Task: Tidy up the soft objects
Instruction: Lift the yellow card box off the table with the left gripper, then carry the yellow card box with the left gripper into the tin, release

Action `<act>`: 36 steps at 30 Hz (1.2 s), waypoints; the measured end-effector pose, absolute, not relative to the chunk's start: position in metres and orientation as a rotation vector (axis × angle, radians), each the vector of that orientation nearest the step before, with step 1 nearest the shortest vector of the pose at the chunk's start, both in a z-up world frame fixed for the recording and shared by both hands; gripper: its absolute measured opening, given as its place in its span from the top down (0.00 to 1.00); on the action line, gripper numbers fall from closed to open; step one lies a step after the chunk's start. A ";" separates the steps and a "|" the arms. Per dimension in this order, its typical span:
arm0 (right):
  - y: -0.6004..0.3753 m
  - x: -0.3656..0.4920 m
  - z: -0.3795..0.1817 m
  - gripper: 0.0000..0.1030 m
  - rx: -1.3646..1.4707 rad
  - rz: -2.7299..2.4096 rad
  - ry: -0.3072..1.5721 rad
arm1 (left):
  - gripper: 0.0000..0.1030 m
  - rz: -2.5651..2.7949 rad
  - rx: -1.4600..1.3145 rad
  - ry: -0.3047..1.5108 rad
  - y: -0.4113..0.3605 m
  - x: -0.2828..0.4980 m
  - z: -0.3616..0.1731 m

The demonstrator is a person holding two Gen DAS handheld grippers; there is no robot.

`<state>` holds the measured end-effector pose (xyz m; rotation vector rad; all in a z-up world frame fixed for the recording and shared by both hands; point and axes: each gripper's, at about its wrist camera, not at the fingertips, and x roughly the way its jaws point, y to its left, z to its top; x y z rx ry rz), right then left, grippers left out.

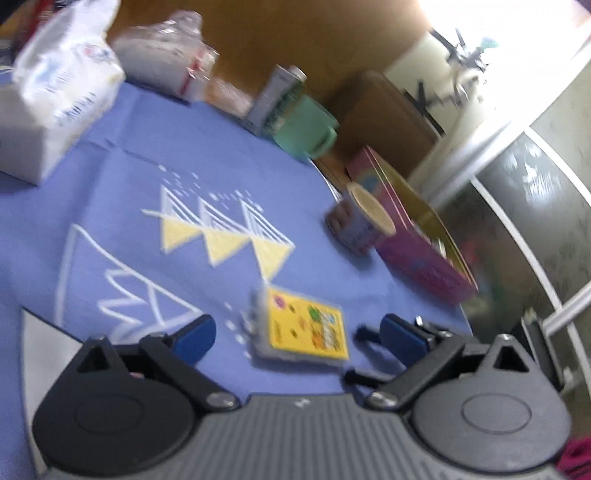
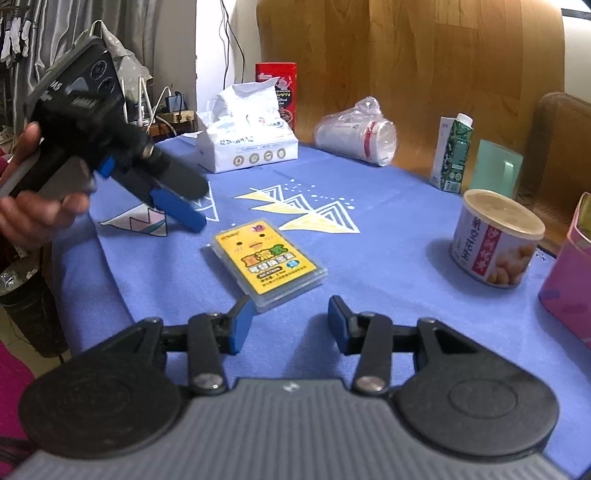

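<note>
Seen: a blue tablecloth (image 2: pixel 388 236) printed with white and yellow triangles, spread over a table backed by a wooden panel (image 2: pixel 424 66), with curtains (image 2: pixel 66 33) and cables at the far left. On the cloth: a white soft tissue pack (image 2: pixel 247 142) torn open at the top, a red box (image 2: pixel 277 85) behind it, a bagged stack of cups (image 2: pixel 356 134) on its side, 1 upright carton (image 2: pixel 452 153), 1 green mug (image 2: pixel 496 168), 1 lidded can (image 2: pixel 496 240), contents hidden, and a pink box (image 2: pixel 569 291) at the right edge. Near centre, flat on the cloth: a yellow-labelled clear case (image 2: pixel 267 264). Left gripper (image 1: pixel 295 332) spread wide, holding nothing, the case lying between and just ahead of its fingers. Right gripper (image 2: pixel 286 323) partly open, empty, its left finger just beside the case's near corner.
</note>
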<state>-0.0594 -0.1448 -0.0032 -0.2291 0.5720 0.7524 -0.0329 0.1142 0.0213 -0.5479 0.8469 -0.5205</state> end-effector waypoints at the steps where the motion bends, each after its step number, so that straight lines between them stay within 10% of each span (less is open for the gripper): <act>1: -0.144 -0.059 -0.003 0.52 -0.232 0.756 0.574 | 0.10 -0.521 -0.547 0.848 0.115 -0.029 0.022; 24: -0.168 -0.048 0.013 0.54 -0.073 0.545 0.479 | 0.53 -0.802 -0.444 0.798 0.016 0.017 0.030; 36: -0.226 -0.051 0.022 0.55 -0.013 0.436 0.427 | 0.51 -0.892 -0.247 0.807 -0.053 0.038 0.054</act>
